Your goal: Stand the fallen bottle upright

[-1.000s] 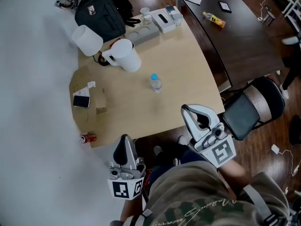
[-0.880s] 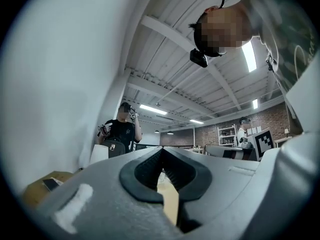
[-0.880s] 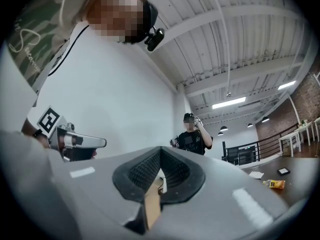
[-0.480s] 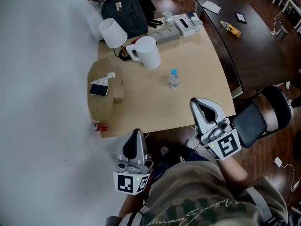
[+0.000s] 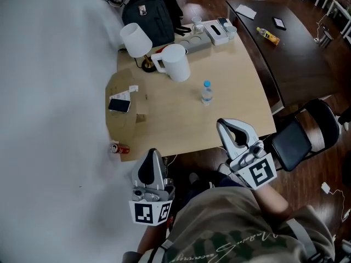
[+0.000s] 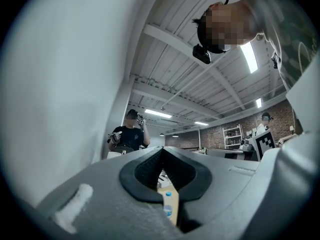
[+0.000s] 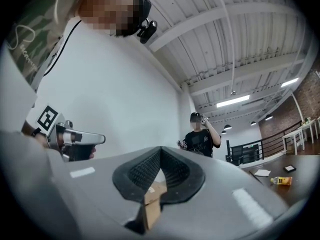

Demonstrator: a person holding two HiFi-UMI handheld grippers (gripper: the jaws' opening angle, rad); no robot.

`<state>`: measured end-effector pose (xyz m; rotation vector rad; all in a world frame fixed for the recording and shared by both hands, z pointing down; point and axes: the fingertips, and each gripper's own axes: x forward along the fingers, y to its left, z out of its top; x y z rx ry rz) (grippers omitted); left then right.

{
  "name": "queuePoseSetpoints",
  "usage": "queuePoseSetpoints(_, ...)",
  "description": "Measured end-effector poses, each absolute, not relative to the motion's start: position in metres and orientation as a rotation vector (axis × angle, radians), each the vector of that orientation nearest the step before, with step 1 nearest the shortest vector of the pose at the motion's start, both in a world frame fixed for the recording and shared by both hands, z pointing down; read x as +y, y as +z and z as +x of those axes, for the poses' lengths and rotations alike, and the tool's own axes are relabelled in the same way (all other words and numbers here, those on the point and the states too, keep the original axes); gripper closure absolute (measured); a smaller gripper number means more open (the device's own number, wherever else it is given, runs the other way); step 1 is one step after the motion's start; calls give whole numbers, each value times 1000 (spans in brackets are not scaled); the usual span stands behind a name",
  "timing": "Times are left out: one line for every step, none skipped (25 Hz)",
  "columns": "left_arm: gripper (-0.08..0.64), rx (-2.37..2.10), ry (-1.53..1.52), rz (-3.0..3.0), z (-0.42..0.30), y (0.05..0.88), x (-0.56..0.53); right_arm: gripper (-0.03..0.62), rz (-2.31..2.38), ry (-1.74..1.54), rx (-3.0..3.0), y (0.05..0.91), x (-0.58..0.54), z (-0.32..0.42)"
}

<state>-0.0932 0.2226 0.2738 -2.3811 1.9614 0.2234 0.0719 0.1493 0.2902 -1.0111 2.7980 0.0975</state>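
Note:
A clear water bottle (image 5: 207, 92) with a blue cap stands upright near the middle of the light wooden table (image 5: 230, 75). Nothing touches it. My left gripper (image 5: 152, 158) is shut and empty, below the table's near edge and left of the bottle. My right gripper (image 5: 226, 126) is also shut and empty, over the near edge, well short of the bottle. In the left gripper view the bottle (image 6: 167, 204) shows through the slit under the closed left gripper (image 6: 162, 151). In the right gripper view the right gripper (image 7: 161, 151) points level, with a cardboard box (image 7: 150, 204) beyond it.
A white pitcher (image 5: 176, 62), a white lampshade (image 5: 135, 40) and a black backpack (image 5: 147, 12) crowd the far left of the table. A phone (image 5: 119, 105) lies on cardboard at the left. A red can (image 5: 119, 148) lies below. A black chair (image 5: 296, 138) and a dark table (image 5: 285, 48) are at right.
The head view has swung, so the table now sits further right in the picture. Both grippers have drifted a little and stay shut. The bottle stands where it stood.

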Motion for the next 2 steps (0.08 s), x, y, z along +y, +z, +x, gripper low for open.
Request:
queuePoseSetpoints(557,1962,226,-2381,-95,273,223,589,-1011,75,2802,290,152,71)
queuePoseSetpoints(557,1962,228,-2381,-96,273,224,589,-1011,54,2806,290,155,69)
